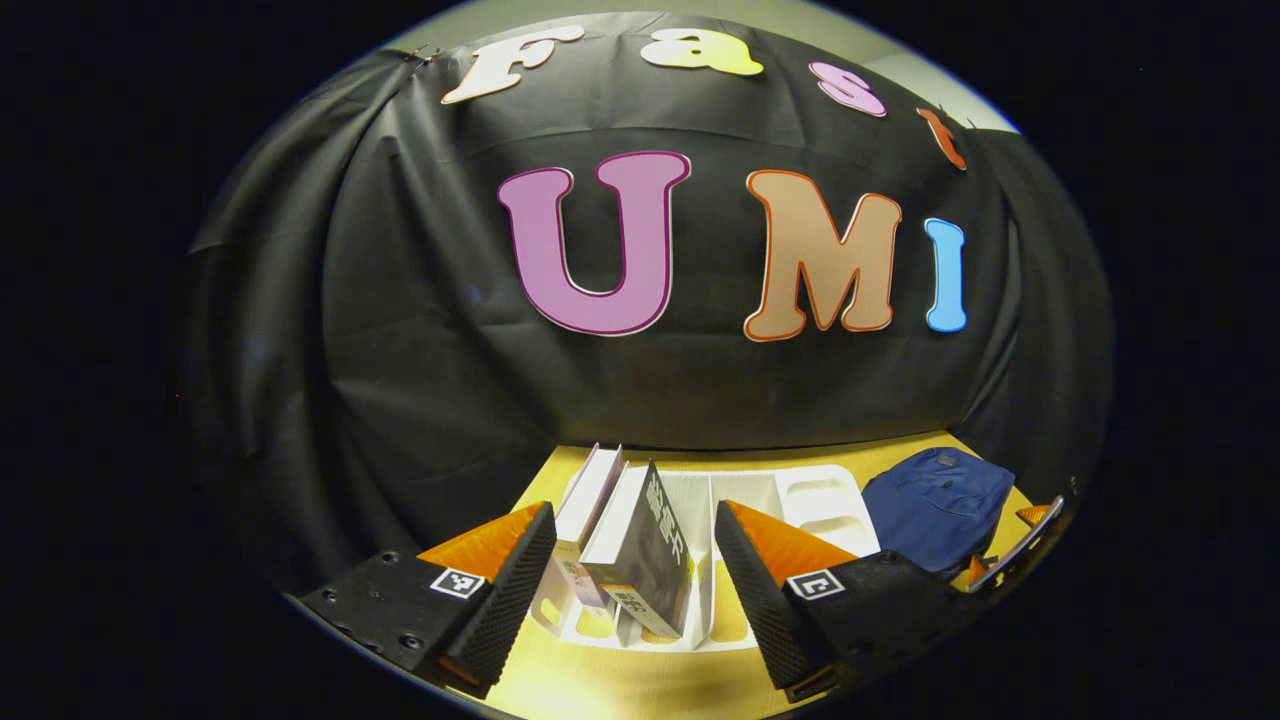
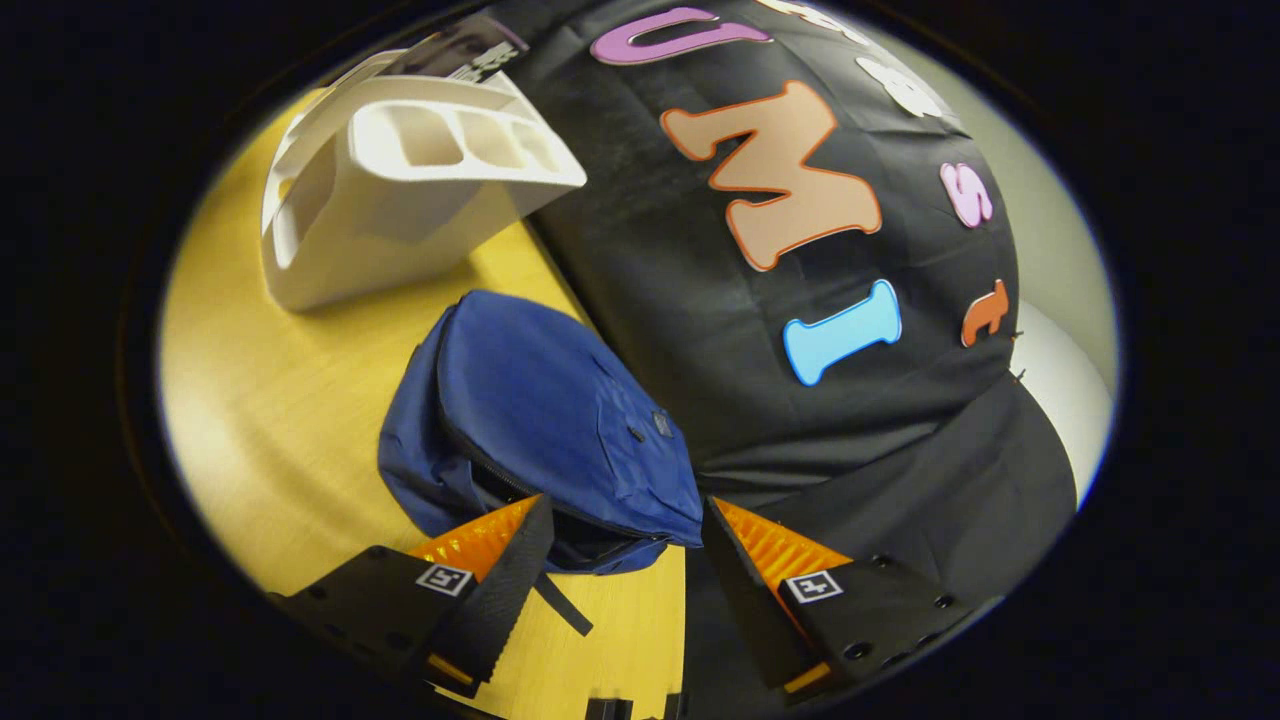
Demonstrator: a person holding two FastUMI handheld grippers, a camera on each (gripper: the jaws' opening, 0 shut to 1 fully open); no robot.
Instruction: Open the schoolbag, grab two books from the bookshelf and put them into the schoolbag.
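Note:
Two books lean in the white bookshelf [image 1: 800, 495]: a pale one [image 1: 590, 490] and a dark-covered one [image 1: 655, 555]. My left gripper [image 1: 635, 515] is open just in front of them, one finger on each side of the pair, not touching. The blue schoolbag [image 1: 940, 505] lies to the right of the shelf. In the right gripper view the schoolbag [image 2: 560, 400] lies flat on the table, with a dark gap along its zip at the near edge. My right gripper [image 2: 628, 505] stands open over that edge, holding nothing. The bookshelf [image 2: 400, 190] stands beyond the bag.
The yellow wooden table [image 2: 260, 420] carries the shelf and the bag, and the black cloth wall [image 1: 640, 380] hangs right behind them. The bag lies against the cloth. A black strap [image 2: 565, 605] trails from the bag toward me. The other gripper [image 1: 1020, 545] shows beside the bag.

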